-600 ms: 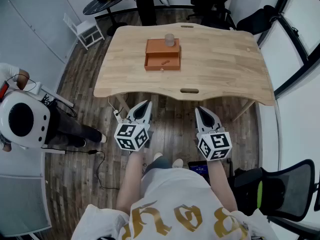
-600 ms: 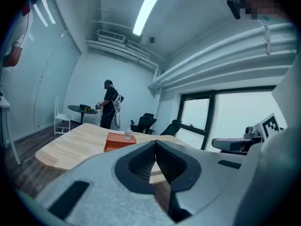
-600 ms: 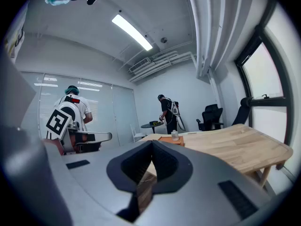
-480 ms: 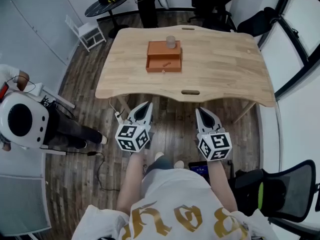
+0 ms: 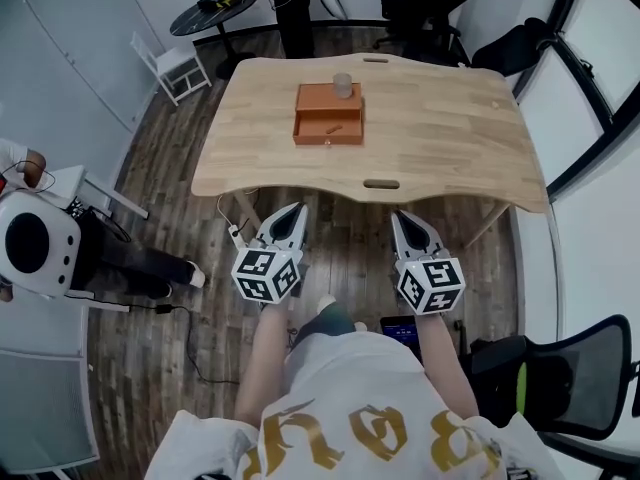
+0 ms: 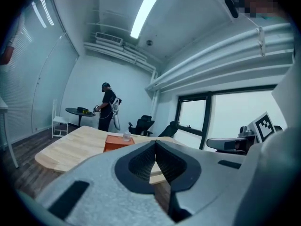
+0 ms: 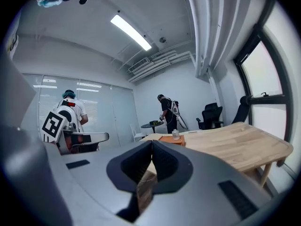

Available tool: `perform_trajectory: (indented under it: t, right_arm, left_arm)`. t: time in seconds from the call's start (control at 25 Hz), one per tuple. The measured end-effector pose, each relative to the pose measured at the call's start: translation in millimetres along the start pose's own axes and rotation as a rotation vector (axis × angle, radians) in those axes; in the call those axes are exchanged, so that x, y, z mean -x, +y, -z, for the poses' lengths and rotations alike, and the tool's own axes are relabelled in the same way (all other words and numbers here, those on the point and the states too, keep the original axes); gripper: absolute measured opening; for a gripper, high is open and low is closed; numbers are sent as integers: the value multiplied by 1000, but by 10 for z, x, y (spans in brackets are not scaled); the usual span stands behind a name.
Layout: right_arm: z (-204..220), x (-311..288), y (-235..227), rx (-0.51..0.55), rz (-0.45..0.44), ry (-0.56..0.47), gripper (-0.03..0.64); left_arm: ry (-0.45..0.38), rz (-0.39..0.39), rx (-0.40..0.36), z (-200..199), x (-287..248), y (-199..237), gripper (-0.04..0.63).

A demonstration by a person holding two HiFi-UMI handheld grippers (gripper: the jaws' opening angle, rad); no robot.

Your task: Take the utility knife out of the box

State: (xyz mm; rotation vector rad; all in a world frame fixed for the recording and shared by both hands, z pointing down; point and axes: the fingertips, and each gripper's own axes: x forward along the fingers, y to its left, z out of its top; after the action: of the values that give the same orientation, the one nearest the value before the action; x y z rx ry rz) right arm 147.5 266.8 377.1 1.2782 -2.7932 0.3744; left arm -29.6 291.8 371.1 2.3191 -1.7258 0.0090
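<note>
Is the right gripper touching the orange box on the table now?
Apart. The head view shows the right gripper over the floor, short of the table, while the orange box sits far up on it.

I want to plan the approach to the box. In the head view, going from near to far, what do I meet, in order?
First the left tongs and right tongs, side by side → wooden table, near edge → orange box → clear cup → standing person.
</note>
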Motion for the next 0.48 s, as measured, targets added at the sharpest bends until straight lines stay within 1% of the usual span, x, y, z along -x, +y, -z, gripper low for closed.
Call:
perform_trajectory:
  t: [0.12, 0.28, 0.48]
  right_arm:
    - [-13, -27, -18, 11, 5, 1, 12]
    - [-14, -78, -86, 21, 15, 4, 11]
    - [37, -257, -284, 18, 34, 20, 12]
  left_arm:
    - [-8, 8, -3, -17, -38, 18, 9]
    - [-18, -25, 9, -15, -130, 128, 9]
    - [-21, -36, 17, 31, -352, 265, 9]
